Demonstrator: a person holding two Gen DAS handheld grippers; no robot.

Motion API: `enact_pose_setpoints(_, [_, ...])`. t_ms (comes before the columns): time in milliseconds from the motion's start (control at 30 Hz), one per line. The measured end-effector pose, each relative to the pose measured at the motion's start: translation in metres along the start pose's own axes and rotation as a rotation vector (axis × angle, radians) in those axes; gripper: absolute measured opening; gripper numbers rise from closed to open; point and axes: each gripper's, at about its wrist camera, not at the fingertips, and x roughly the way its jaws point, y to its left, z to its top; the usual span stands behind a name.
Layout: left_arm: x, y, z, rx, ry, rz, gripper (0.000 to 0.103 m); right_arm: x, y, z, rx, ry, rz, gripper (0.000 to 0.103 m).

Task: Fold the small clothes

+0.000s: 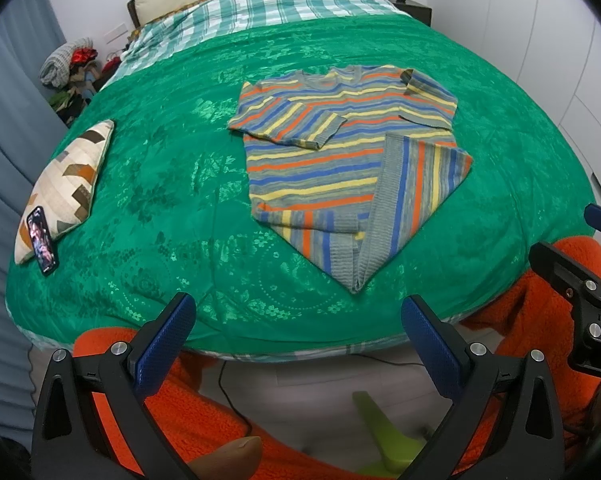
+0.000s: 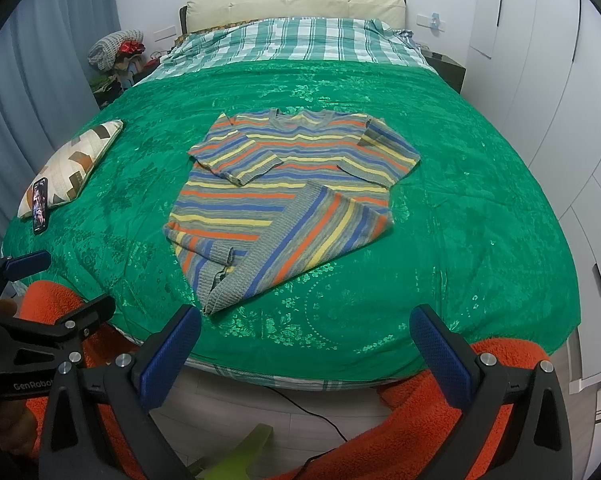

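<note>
A small striped sweater (image 1: 332, 160) in grey, blue, orange and yellow lies on the green bedspread (image 1: 160, 184), neck toward the headboard. Both sleeves are folded in over its chest and its lower right corner is turned up diagonally over the body. The right wrist view shows the same sweater (image 2: 284, 192) mid-bed. My left gripper (image 1: 298, 320) hangs open at the foot of the bed, short of the sweater's hem, holding nothing. Open too, the right gripper (image 2: 306, 332) hovers off the bed's near edge with nothing between its blue pads.
A patchwork cushion (image 1: 66, 188) with a phone (image 1: 41, 240) leaning on it lies at the bed's left side. Checked bedding (image 2: 300, 40) covers the head end. White wardrobes (image 2: 560, 100) line the right. An orange fleece (image 1: 204, 412), a cable and a green object lie on the floor.
</note>
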Motion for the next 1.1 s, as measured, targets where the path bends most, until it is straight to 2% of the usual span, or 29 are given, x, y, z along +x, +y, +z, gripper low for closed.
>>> enact_pose_setpoints(1100, [0.0079,0.0042,-0.0001,-0.014,0.038,0.004,0.103,-0.0003,0.0007,0.0007,-0.001,-0.004,0.001,0.103])
